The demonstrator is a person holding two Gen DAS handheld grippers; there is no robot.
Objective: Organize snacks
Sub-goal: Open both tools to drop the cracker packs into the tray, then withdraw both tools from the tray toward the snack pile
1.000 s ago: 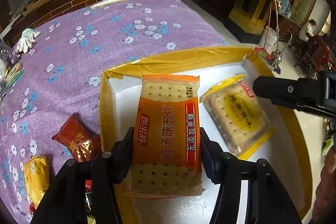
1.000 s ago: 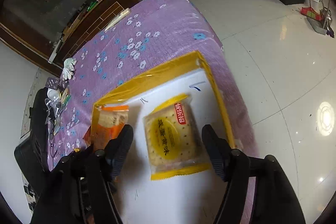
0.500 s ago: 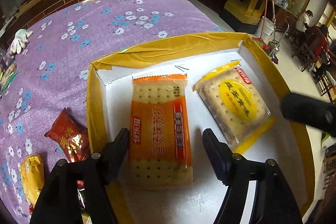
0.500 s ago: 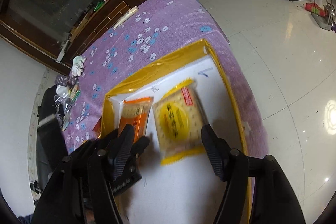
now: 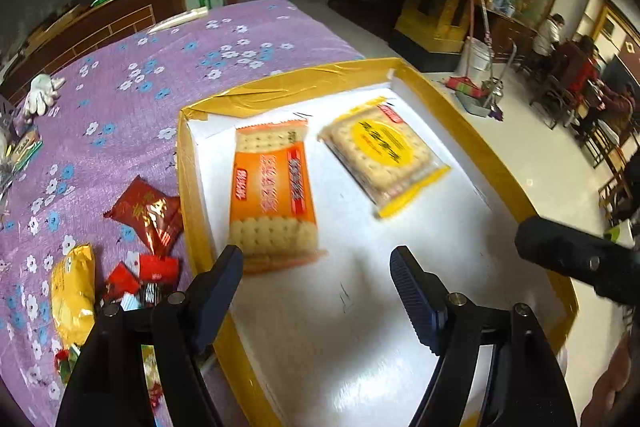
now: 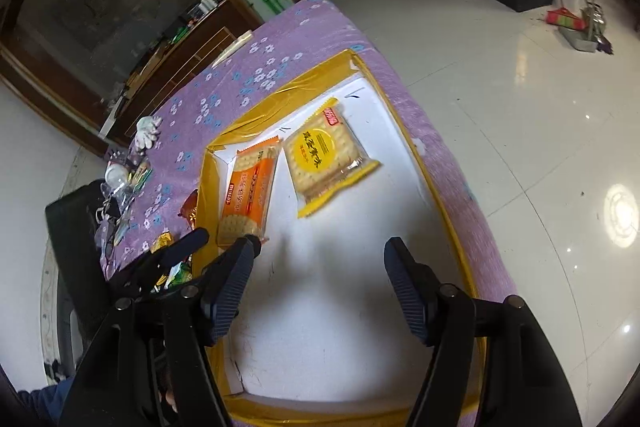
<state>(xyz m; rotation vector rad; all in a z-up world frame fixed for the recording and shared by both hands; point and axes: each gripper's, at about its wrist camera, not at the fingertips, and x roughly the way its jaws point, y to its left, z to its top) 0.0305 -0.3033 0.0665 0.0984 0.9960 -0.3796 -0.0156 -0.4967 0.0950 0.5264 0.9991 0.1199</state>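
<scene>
A shallow box with a white floor and a yellow-taped rim (image 5: 280, 87) (image 6: 280, 99) sits on the purple flowered cloth. Two cracker packs lie flat inside it: an orange one (image 5: 272, 195) (image 6: 248, 187) on the left and a yellow one (image 5: 380, 151) (image 6: 320, 155) to its right. My left gripper (image 5: 316, 263) hovers over the box floor just short of the orange pack. Its jaws are opening and nothing is between them. My right gripper (image 6: 320, 247) stands open and empty above the bare floor nearer than the yellow pack. One of the right gripper's fingers (image 5: 580, 259) shows at the right of the left wrist view.
Loose snacks lie on the cloth left of the box: a red packet (image 5: 148, 211), a yellow packet (image 5: 72, 291) and small candies (image 5: 140, 279). A white glove (image 5: 40, 95) lies farther back. The table ends right of the box, above a tiled floor (image 6: 520, 107).
My left gripper let go of the orange pack, spread its jaws and drew back; the pack now lies in the box. My right gripper also drew back from the yellow pack.
</scene>
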